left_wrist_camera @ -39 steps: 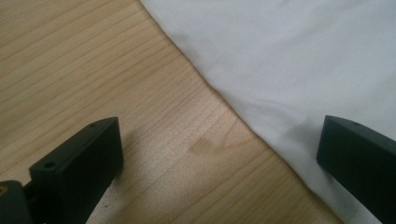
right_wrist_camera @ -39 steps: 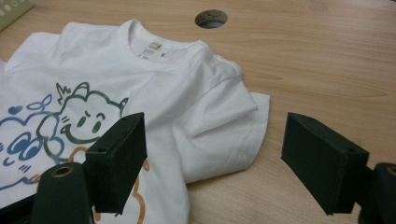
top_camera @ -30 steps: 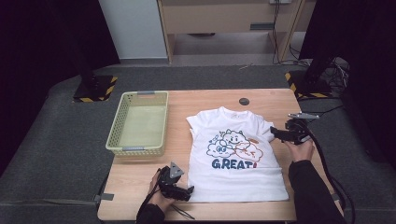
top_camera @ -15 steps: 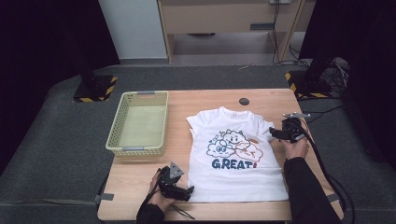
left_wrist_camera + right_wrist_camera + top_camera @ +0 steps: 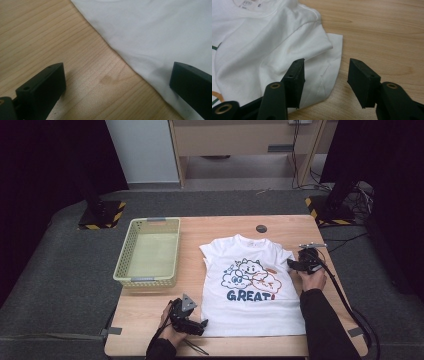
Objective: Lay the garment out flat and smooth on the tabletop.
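Observation:
A white T-shirt (image 5: 250, 285) with a cartoon print and the word "GREAT!" lies flat on the wooden table (image 5: 210, 227). My right gripper (image 5: 291, 265) is low at the shirt's right sleeve (image 5: 287, 50). Its jaws have just been closing, and in the right gripper view (image 5: 325, 65) the sleeve's hem lies between them with the pads still apart from the cloth. My left gripper (image 5: 200, 326) rests by the shirt's bottom left corner. In the left gripper view (image 5: 117, 75) its jaws stand wide, straddling the shirt's edge (image 5: 155, 32) and bare wood.
A pale yellow-green basket (image 5: 125, 270) stands at the table's left side. A small black round disc (image 5: 261, 228) sits near the far edge above the collar. Black stands with striped bases (image 5: 100, 215) flank the table on the floor.
My right gripper has sunk toward the sleeve and its jaws have narrowed. The left gripper and the shirt have not moved.

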`<state>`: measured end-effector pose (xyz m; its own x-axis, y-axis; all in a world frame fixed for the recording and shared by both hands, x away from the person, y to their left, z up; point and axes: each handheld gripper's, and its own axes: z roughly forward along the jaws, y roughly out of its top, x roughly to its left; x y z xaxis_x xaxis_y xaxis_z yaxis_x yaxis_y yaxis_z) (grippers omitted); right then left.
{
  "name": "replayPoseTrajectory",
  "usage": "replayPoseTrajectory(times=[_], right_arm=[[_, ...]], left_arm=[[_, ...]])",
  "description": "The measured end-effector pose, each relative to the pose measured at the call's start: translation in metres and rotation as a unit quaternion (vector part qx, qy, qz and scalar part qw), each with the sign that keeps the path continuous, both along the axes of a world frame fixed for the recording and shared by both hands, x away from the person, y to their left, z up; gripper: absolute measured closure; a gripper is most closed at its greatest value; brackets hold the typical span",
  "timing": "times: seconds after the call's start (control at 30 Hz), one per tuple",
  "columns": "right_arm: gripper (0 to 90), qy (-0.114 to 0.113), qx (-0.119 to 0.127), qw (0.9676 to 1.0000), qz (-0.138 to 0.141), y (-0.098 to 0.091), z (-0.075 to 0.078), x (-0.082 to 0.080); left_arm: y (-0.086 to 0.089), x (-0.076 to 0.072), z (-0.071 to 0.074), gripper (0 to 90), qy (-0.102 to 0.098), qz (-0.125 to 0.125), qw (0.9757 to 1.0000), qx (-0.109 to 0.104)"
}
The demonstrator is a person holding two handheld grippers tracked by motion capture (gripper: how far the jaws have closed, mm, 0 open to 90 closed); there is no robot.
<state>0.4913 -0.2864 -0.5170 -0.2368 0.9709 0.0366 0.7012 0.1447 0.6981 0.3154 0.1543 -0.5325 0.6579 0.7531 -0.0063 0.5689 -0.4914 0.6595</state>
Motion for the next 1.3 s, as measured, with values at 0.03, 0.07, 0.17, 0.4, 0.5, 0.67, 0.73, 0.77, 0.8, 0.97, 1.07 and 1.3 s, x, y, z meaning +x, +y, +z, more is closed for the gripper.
replayPoseTrajectory(times=[0.03,0.07,0.17,0.4,0.5,0.67,0.73,0.77,0.8,0.97,1.07,1.3], right_arm=[[49.1,0.001,-0.003,1.0,0.001,0.001,-0.001,0.0],[50.0,0.002,-0.005,1.0,0.0,0.001,-0.002,0.001],[53.1,0.003,-0.005,1.0,0.003,0.003,-0.005,0.001],[54.9,0.003,-0.02,0.9998,0.001,0.003,-0.008,0.001],[53.9,0.0,-0.023,0.9997,-0.003,0.001,-0.009,0.0],[52.2,-0.003,-0.028,0.9996,-0.011,-0.005,-0.009,-0.001],[51.4,-0.004,-0.028,0.9995,-0.015,-0.008,-0.009,-0.002],[50.9,-0.003,-0.029,0.9994,-0.016,-0.01,-0.009,-0.002],[50.7,-0.003,-0.031,0.9993,-0.017,-0.01,-0.009,-0.002],[49.3,-0.001,-0.04,0.9989,-0.024,-0.013,-0.008,0.0],[48.6,0.0,-0.044,0.9986,-0.029,-0.014,-0.008,0.0],[46.6,0.005,-0.054,0.9976,-0.044,-0.017,-0.007,0.001]], left_arm=[[0.0,0.0,0.0,0.0,0.0,0.0,1.0,0.0],[0.0,0.0,0.0,0.0,0.0,0.0,1.0,0.0],[0.0,0.0,0.0,0.0,0.0,-0.001,1.0,0.0],[0.0,0.0,0.0,0.0,-0.001,-0.001,1.0,-0.001],[0.0,0.0,0.0,0.0,-0.001,-0.001,1.0,-0.001],[0.0,0.0,0.0,0.0,-0.002,-0.002,1.0,-0.001],[0.0,0.0,0.0,0.0,-0.002,-0.001,1.0,-0.001],[0.0,0.0,0.0,0.0,-0.002,-0.002,1.0,-0.001],[0.0,0.0,0.0,0.0,-0.002,-0.001,1.0,-0.001],[0.0,0.0,0.0,0.0,-0.002,-0.001,1.0,-0.001],[0.0,0.0,0.0,0.0,-0.002,-0.002,1.0,-0.001],[0.0,0.0,0.0,0.0,-0.002,-0.001,1.0,-0.002]])
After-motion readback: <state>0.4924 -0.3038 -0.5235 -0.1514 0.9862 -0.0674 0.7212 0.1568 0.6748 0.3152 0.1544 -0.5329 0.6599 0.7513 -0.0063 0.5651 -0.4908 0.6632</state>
